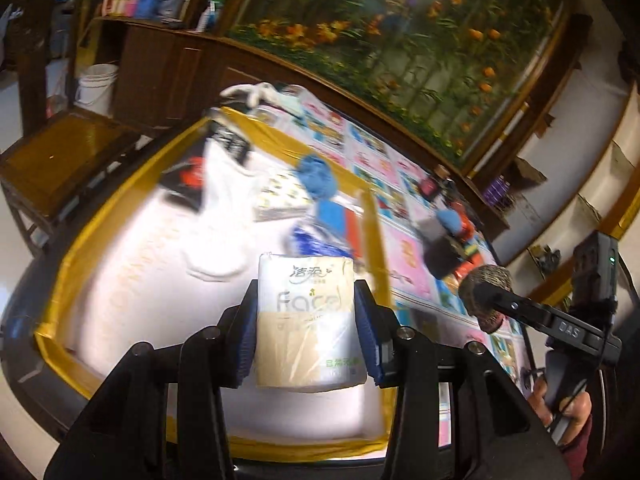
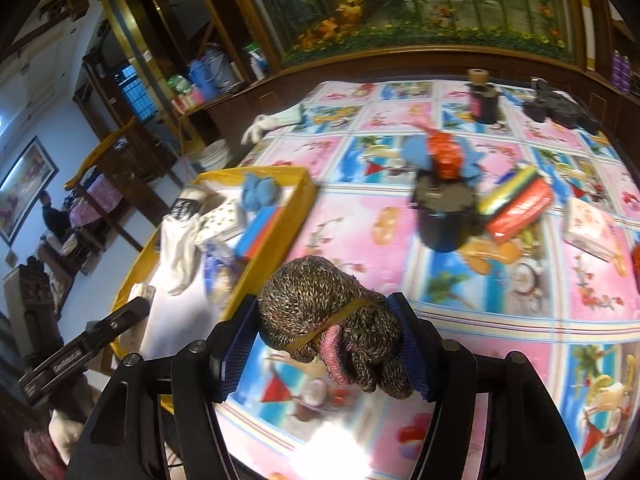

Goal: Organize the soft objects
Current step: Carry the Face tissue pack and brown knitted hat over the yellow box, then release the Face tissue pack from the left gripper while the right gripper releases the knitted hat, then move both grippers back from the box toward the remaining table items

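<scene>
Only the left view shows the tissue pack (image 1: 306,320) gripped.

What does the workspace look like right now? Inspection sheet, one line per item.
Surface: table under cartoon-print cloth.
Job's things: yellow-rimmed tray holding white cloth, blue fluffy item, patterned pack.
Clutter: black pot, red package, dark bottle.
Grippers: left gripper shut on tissue pack; right gripper shut on knitted bundle.
Cables: nothing seen.
Surroundings: wooden chair, shelves, floral mural.
</scene>
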{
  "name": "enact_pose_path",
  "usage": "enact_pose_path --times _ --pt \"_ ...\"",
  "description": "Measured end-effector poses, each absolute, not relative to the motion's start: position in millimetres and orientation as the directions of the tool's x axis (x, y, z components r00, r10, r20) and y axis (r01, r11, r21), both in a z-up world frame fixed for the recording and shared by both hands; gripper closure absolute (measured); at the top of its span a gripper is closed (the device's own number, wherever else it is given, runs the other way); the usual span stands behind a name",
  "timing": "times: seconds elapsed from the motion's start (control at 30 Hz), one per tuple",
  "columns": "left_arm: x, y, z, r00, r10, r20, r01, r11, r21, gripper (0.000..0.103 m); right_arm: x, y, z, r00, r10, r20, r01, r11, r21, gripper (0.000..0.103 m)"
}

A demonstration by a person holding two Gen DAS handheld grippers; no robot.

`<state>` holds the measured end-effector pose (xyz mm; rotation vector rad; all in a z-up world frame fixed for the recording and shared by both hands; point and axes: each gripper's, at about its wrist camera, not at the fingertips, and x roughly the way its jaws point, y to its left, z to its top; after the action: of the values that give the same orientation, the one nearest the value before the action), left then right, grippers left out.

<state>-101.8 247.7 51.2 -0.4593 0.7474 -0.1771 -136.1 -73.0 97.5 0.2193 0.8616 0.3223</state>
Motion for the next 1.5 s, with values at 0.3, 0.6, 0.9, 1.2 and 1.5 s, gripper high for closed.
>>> enact_pose_path --times 0.3,0.6,0.9,1.2,1.5 --pt "-72.2 272.3 31.2 0.679 -0.229 -0.698 -0.107 0.909 -0.403 0.061 -106.8 13.1 85.0 0.516 0.441 -0.734 -0.333 0.893 0.303 0.039" --pt "-61.2 297.7 37.3 0.697 -0.230 -0.679 -0.145 0.882 -0.448 0.048 -79.3 86.8 59.5 0.475 0.414 -0.777 -0.405 0.886 0.225 0.038" --pt "-88.7 304.5 53.6 0.740 -0.241 -0.628 -0.150 0.850 -0.504 0.036 -78.9 101.2 51.3 0.499 0.406 -0.766 -0.421 0.886 0.195 0.021" --pt "-107.1 275.3 74.2 0.759 -0.252 -0.601 -0.099 0.867 -0.488 0.035 -108.7 55.0 71.8 0.572 0.415 -0.708 -0.385 0.898 0.215 0.017" --pt "-109.7 230.6 79.1 0.725 -0.289 -0.626 -0.032 0.893 -0.449 0.035 -136.6 -10.5 70.5 0.610 0.405 -0.681 -0.293 0.914 0.281 0.016"
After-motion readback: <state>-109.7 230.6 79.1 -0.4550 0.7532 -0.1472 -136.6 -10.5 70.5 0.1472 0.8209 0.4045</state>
